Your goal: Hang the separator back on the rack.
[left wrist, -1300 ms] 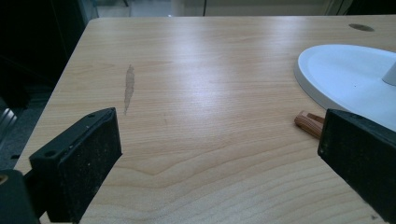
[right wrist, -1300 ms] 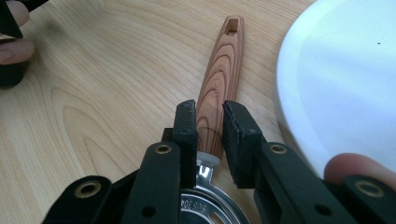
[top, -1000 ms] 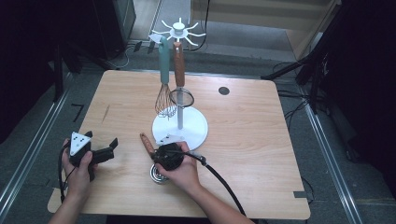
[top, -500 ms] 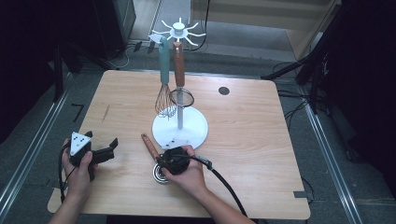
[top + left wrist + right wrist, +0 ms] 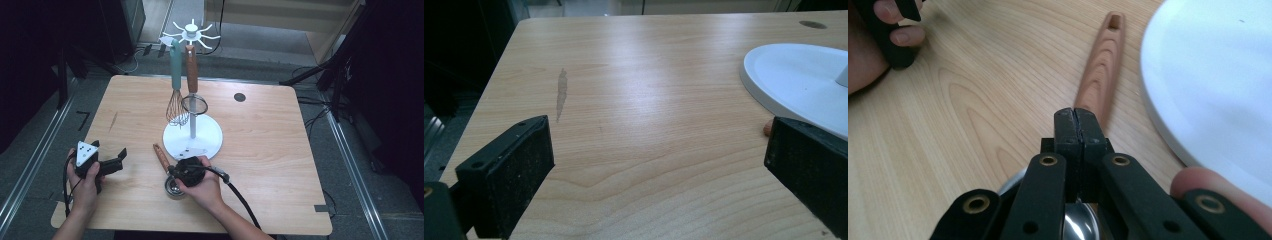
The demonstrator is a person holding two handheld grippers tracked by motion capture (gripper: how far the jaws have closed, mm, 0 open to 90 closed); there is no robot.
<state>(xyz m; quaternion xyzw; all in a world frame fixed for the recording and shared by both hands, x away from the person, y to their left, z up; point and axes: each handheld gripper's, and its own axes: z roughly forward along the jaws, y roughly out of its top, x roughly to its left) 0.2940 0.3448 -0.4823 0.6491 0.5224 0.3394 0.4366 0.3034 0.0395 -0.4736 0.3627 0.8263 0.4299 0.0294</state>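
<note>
The wooden-handled ladle (image 5: 165, 167) lies flat on the table (image 5: 280, 135) just beside the white stand base (image 5: 210, 137), its handle (image 5: 1100, 65) pointing away from me and its shiny metal bowl (image 5: 1080, 225) under my right claw (image 5: 1078, 117). My right claw has just been closing, and its two black jaws now meet tip to tip above the near end of the handle. Whether they pinch the handle or its thin neck I cannot tell, since the jaws hide that spot. In the high view my right hand (image 5: 200, 185) covers the claw, with the bowl showing at its left edge.

My left claw (image 5: 112, 162) rests near the table's left edge, well apart from the ladle, its jaws standing wide with only bare wood between them. My left hand (image 5: 85, 182) wraps its body.

On the stand's pole hang a whisk (image 5: 176, 107) with a teal handle and a small strainer (image 5: 194, 104) with a brown handle, side by side.
</note>
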